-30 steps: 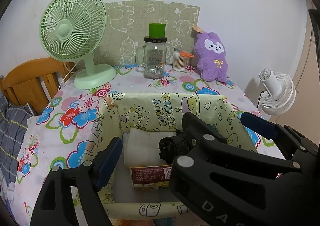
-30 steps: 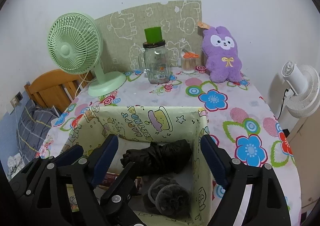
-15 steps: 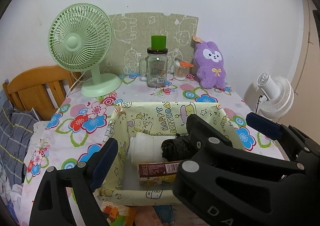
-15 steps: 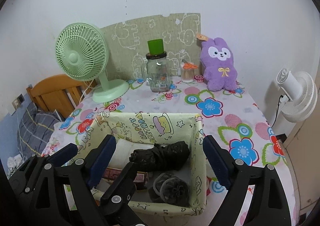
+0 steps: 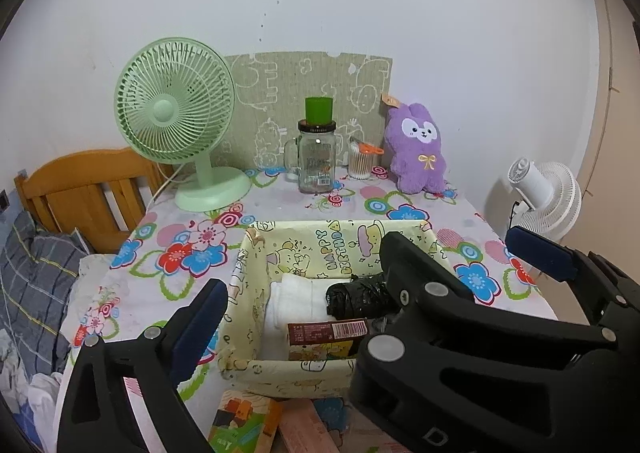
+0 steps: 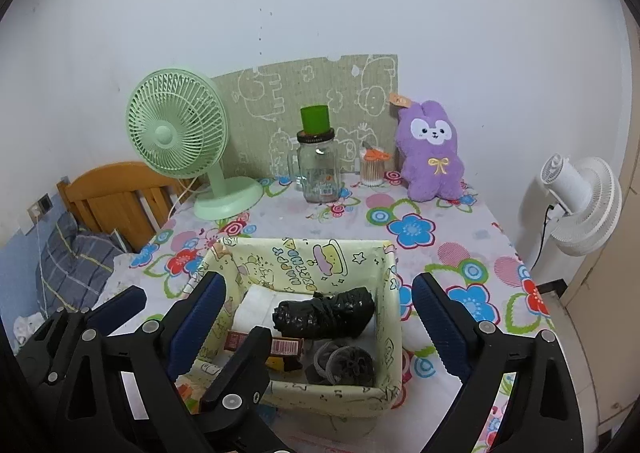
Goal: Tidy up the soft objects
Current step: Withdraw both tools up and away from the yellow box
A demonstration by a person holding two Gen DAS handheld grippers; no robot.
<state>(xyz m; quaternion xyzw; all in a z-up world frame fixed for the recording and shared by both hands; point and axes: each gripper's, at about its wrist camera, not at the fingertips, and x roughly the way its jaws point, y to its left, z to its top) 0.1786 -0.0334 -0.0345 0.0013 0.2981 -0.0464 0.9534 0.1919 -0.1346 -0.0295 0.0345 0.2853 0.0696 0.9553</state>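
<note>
Pale yellow fabric storage box (image 6: 384, 285) printed with cartoon figures, square, open-topped, standing on the flower-patterned tablecloth (image 6: 424, 209) near its front edge. Inside: folded white cloth (image 5: 296, 297) at rear left, crumpled black plastic bundle (image 6: 324, 313) across the middle, brown barcoded carton (image 5: 328, 331) at front, dark grey mesh pouf (image 6: 342, 363) at front right. Purple plush rabbit (image 6: 432, 151) upright at the far edge of the table, against the wall, well apart from the box. Left gripper (image 5: 372, 285): blue-padded jaws wide apart and opening, nothing between the pads, nothing touched. Right gripper (image 6: 320, 313): jaws likewise wide apart and opening, framing the box from above, pads clear of its walls, nothing held.
</note>
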